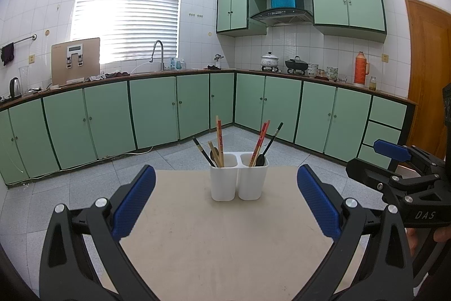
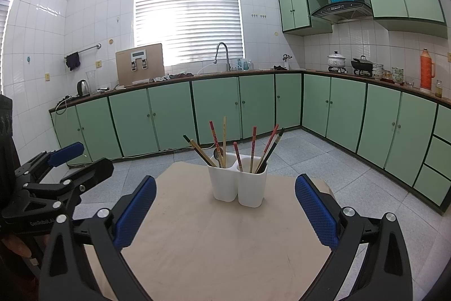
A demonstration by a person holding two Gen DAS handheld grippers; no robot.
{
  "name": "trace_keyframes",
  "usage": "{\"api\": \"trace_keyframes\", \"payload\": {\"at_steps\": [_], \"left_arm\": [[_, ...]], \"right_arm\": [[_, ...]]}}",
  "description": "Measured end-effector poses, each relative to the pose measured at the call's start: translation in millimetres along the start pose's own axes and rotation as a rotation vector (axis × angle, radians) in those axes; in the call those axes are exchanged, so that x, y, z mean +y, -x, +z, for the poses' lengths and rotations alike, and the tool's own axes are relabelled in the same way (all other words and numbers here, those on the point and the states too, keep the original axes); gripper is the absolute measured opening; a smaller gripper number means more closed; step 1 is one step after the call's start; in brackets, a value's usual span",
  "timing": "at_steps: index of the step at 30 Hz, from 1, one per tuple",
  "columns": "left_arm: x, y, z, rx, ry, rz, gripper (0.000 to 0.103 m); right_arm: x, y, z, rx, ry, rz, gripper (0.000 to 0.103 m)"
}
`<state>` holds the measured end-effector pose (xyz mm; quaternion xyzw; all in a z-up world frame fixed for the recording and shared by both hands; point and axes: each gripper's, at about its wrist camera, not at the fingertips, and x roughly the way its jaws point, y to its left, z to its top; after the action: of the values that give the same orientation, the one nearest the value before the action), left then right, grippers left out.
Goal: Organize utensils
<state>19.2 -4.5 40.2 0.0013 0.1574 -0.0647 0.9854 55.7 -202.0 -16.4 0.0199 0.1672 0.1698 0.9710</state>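
Left gripper (image 1: 225,193): I see its jaws spread wide, blue pads far apart, nothing between them, touching nothing. It hovers over the near part of the table, aimed at the holder.
Right gripper (image 2: 225,196): same from its own camera, I read it as wide open and empty, no contact with anything.
Cross view: my right gripper shows at the right edge of the left camera (image 1: 394,160), 1 blue pad visible, beside the table edge. My left gripper shows at the left edge of the right camera (image 2: 66,160), off the table's left side.
Utensil holder (image 1: 239,179): white, 2 compartments side by side, upright on the table toward its far end, apart from both grippers.
Left compartment: red chopsticks (image 1: 219,141) standing near upright, a black chopstick (image 1: 203,151) leaning left, a metal spoon (image 2: 218,153) tucked among them.
Right compartment: red chopsticks (image 1: 260,142) leaning right, a black chopstick (image 1: 272,139) leaning right, a dark spoon bowl (image 1: 260,159) at the rim.
Table (image 1: 197,230): light beige top, I see only the holder on it.
Background: green kitchen cabinets (image 1: 155,109) along the walls.
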Motion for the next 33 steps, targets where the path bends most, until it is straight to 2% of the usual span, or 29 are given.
{"api": "trace_keyframes", "payload": {"at_steps": [33], "left_arm": [[0.8,-1.8,-2.3,0.003,-0.001,-0.002,0.097]], "right_arm": [[-0.8,-3.2,-0.2,0.003,0.001,-0.002,0.097]]}}
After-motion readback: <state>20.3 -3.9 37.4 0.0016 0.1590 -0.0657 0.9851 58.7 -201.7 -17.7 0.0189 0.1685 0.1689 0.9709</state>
